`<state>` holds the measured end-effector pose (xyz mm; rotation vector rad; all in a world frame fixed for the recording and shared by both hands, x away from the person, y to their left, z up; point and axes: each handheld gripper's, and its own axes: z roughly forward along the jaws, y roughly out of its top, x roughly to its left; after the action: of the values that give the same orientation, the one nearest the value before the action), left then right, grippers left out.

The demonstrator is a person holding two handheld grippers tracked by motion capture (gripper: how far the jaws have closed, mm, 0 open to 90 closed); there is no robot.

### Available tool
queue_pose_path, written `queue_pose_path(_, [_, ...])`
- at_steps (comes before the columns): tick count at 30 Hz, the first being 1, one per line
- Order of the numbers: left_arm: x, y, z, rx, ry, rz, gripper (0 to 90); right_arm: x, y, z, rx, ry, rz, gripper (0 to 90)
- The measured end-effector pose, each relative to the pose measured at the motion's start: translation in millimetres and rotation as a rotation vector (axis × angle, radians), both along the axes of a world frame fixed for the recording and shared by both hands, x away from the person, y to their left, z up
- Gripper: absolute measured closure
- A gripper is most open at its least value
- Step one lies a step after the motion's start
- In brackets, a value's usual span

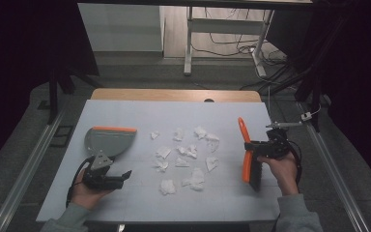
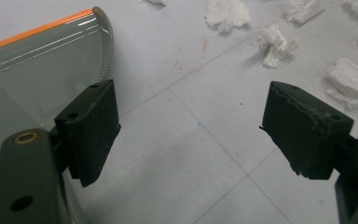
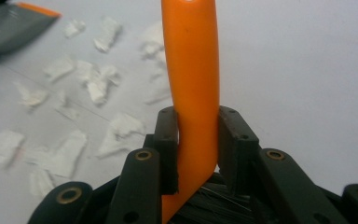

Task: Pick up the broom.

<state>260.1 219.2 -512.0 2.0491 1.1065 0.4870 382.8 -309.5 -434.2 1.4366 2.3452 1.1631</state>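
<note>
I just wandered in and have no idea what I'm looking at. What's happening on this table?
A person is working with a hand-held gripper in each hand. The right gripper is clamped on the orange handle of a small black-bristled brush. The left gripper is open and holds nothing, beside a grey dustpan with an orange edge. Crumpled white paper scraps lie scattered on the white table between them, none yet swept up.

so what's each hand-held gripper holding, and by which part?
Right hand-held gripper clamps the orange-handled black-bristled brush by its handle, near the bristles. Left hand-held gripper is open, holding nothing.
</note>
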Motion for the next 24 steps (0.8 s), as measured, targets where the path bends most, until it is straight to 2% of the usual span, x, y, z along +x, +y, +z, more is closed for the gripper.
queue_pose_path(5, [1.4,-2.6,0.6,0.003,0.000,0.001,19.7,-1.5,3.7,2.2,0.049,-0.014,0.016,71.5])
queue_pose_path(6, [1.7,-3.3,1.0,0.002,-0.001,0.000,19.7,-1.3,5.1,2.1,0.079,-0.019,0.015,71.5])
queue_pose_path(8, [1.7,-4.8,1.9,0.003,-0.004,0.001,19.7,-0.7,6.0,1.9,0.108,-0.023,0.022,71.5])
queue_pose_path(15, [1.6,-11.1,5.6,-0.002,-0.017,-0.013,19.7,-1.5,12.1,3.6,0.162,-0.052,0.042,71.4])
queue_pose_path(18, [2.0,-13.9,7.4,-0.004,-0.022,-0.013,19.7,-1.4,15.8,4.2,0.217,-0.053,0.071,71.4])
queue_pose_path(21, [2.7,-16.9,9.3,-0.004,-0.024,-0.016,19.7,-0.8,19.5,5.8,0.229,-0.065,0.078,71.4])
queue_pose_path(24, [3.5,-20.9,12.3,-0.008,-0.031,-0.018,19.7,-0.8,23.6,6.2,0.261,-0.068,0.085,71.4])
